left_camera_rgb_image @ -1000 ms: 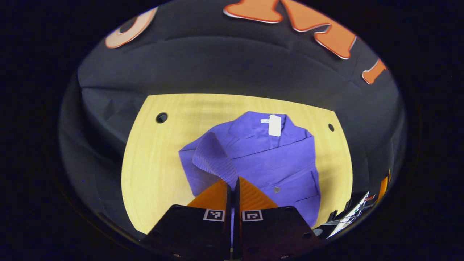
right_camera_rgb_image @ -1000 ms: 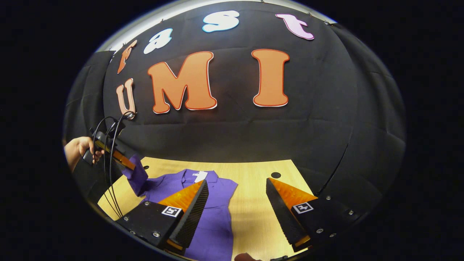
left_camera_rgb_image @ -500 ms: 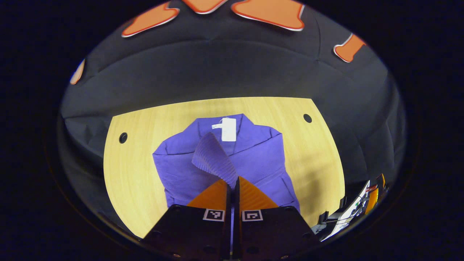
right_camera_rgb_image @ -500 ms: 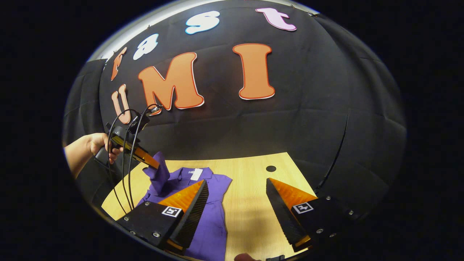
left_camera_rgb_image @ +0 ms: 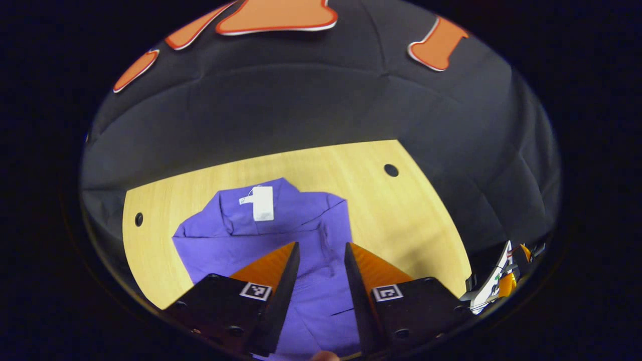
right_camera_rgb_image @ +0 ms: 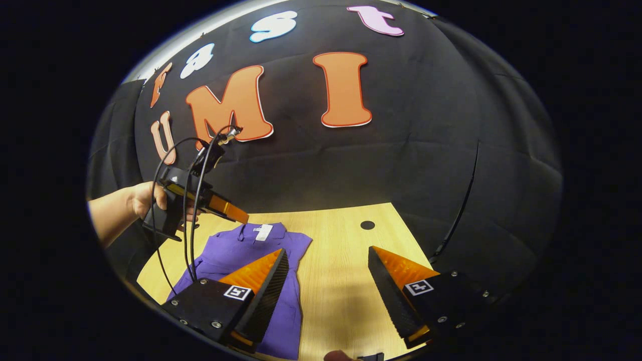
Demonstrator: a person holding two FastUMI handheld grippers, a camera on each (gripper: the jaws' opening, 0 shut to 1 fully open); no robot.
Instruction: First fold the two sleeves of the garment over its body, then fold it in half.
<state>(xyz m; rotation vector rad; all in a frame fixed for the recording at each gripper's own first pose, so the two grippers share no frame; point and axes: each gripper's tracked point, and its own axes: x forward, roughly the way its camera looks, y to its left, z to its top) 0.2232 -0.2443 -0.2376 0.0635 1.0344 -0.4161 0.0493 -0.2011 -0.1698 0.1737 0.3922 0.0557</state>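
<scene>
A purple garment point(left_camera_rgb_image: 301, 235) lies flat on the wooden table point(left_camera_rgb_image: 401, 215), collar and white tag point(left_camera_rgb_image: 262, 203) toward the far side. My left gripper point(left_camera_rgb_image: 320, 250) hovers above its body, open, with nothing between its fingers. Under the gap a fold of purple cloth runs down the garment. In the right gripper view the garment point(right_camera_rgb_image: 241, 248) lies at the left of the table, and a hand point(right_camera_rgb_image: 148, 199) holds the left gripper point(right_camera_rgb_image: 241, 217) above the collar. My right gripper point(right_camera_rgb_image: 328, 254) is open above bare table, just right of the garment.
The table point(right_camera_rgb_image: 346, 281) has a round hole at each far corner point(left_camera_rgb_image: 391, 170) point(left_camera_rgb_image: 139, 219). Black cloth walls close in behind and at both sides. Some equipment with cables point(left_camera_rgb_image: 501, 286) sits past the table's right edge.
My left gripper opened and let go of the ribbed sleeve, which now lies on the garment's body. It also swung toward the garment's middle. The right gripper barely moved.
</scene>
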